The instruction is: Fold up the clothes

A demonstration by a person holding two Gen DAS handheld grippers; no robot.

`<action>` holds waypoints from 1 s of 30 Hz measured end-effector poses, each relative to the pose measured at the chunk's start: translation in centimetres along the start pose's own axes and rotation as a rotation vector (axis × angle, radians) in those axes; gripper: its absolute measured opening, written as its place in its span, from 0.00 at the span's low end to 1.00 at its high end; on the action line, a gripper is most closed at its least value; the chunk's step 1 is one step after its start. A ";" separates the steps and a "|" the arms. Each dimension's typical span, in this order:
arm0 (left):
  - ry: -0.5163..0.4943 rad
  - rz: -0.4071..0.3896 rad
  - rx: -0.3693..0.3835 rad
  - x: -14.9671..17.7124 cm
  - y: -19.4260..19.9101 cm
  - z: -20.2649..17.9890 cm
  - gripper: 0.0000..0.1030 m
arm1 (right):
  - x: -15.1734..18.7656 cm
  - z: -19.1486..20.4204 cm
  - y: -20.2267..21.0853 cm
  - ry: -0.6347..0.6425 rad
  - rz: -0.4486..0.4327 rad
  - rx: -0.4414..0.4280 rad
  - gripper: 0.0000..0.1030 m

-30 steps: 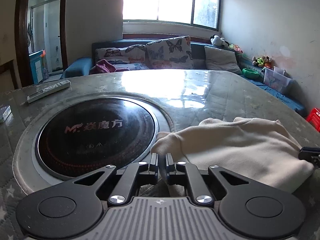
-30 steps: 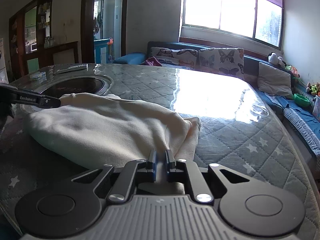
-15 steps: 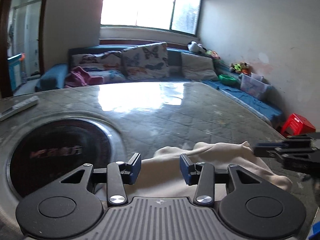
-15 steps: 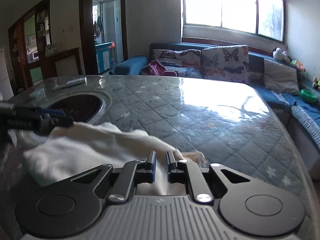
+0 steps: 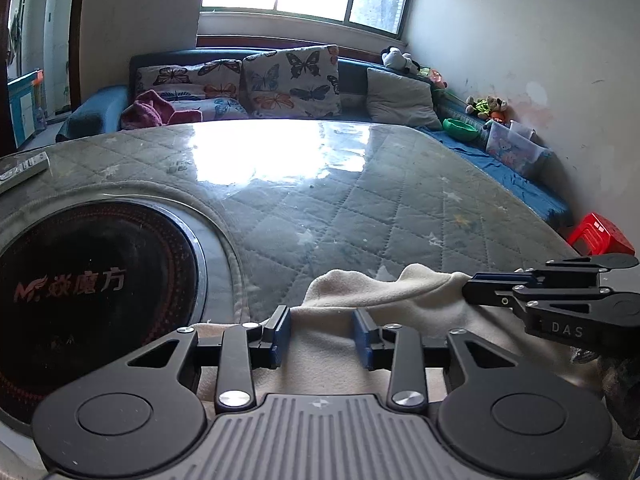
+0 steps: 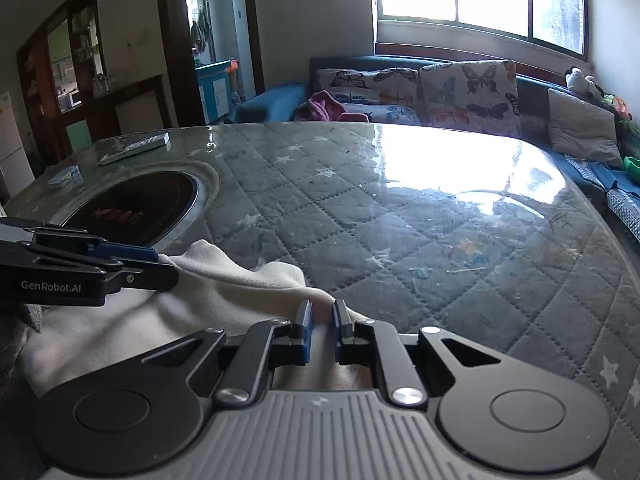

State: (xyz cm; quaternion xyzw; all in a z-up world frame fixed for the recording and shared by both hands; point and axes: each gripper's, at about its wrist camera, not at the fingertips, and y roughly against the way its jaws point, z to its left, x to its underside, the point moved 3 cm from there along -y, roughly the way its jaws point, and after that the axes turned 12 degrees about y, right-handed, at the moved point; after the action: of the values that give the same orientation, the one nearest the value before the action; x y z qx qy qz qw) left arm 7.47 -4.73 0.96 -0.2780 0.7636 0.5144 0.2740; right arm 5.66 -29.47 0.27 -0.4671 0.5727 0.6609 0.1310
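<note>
Left wrist view: the left hand-held gripper [image 5: 322, 334] stood part open over the cream garment [image 5: 372, 292], its jaws closing, cloth between them but not pinched. A closure there risked catching only a thin ridge, or several layers, spoiling the fold. The induction cooktop [image 5: 92, 292] sat just left of the garment; beyond it the tabletop [image 5: 360, 208] lay bare toward the sofa.

Right wrist view: the right hand-held gripper [image 6: 320, 330] was nearly shut, pinching the garment's edge [image 6: 224, 280]. Pulling alone could drag the bunched cloth toward the tabletop's near rim. Open quilted surface stretched ahead and right.
</note>
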 end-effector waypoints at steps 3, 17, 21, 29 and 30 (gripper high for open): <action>0.009 -0.002 0.002 -0.1 0.3 -0.2 0.49 | -0.2 0.4 0.8 0.017 -0.008 0.012 0.13; 0.009 -0.096 -0.030 0.6 5.1 0.6 1.00 | 0.6 4.9 5.5 0.113 -0.054 -0.025 0.31; 0.038 -0.131 -0.036 0.6 6.8 1.4 1.00 | 0.8 7.1 6.6 0.172 -0.068 -0.051 0.32; 0.126 -0.166 -0.060 0.6 9.2 3.7 1.00 | 0.2 12.2 7.7 0.311 -0.109 -0.125 0.36; 0.137 -0.172 -0.063 0.7 9.5 4.0 1.00 | 0.2 13.0 7.8 0.335 -0.115 -0.134 0.37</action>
State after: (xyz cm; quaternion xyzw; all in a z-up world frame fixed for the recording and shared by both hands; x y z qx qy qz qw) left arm 0.80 1.91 5.24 -0.3853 0.7372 0.4927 0.2553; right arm -6.01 -20.55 3.91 -0.6102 0.5135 0.6020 0.0396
